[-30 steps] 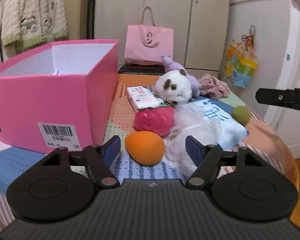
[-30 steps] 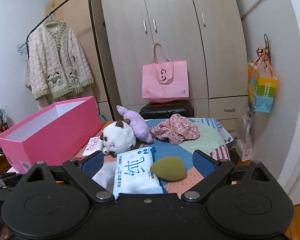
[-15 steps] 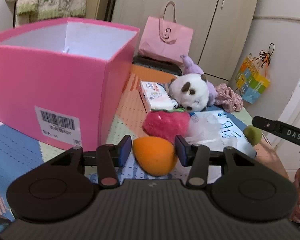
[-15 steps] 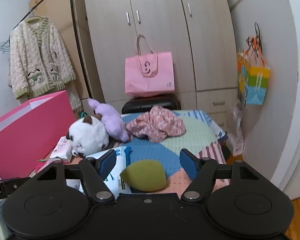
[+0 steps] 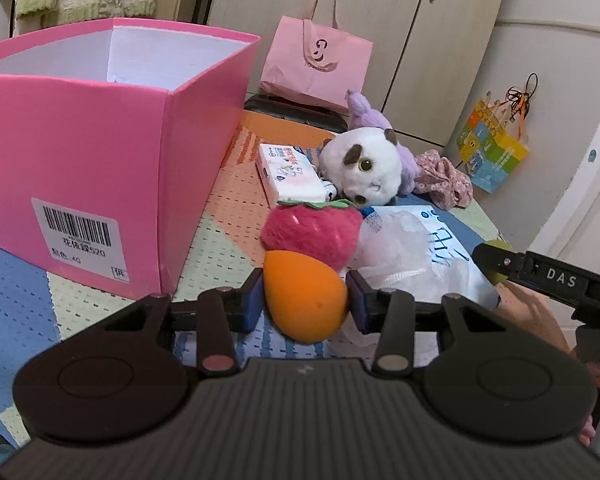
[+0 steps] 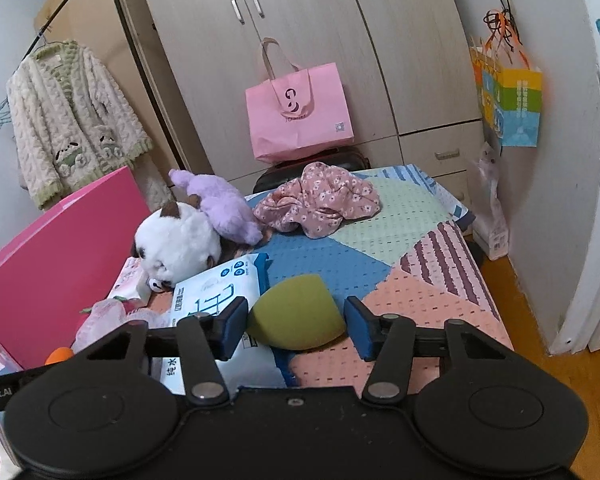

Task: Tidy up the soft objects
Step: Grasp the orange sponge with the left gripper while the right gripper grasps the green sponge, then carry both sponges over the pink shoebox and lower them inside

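Between the left fingers (image 5: 255, 300) — blue pads — an orange sponge (image 5: 305, 297); beyond them a red strawberry plush (image 5: 312, 232). Between the right fingers (image 6: 232, 326) an olive-green sponge (image 6: 296, 312) on patchwork cloth (image 6: 432, 276).

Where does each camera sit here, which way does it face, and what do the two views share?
Left wrist: rides the left tool, facing the orange sponge between its fingers, beside the pink box; a hand shows.
Right wrist: rides the right tool, facing the green sponge and wardrobe.
Shared: white plush, pink bag.
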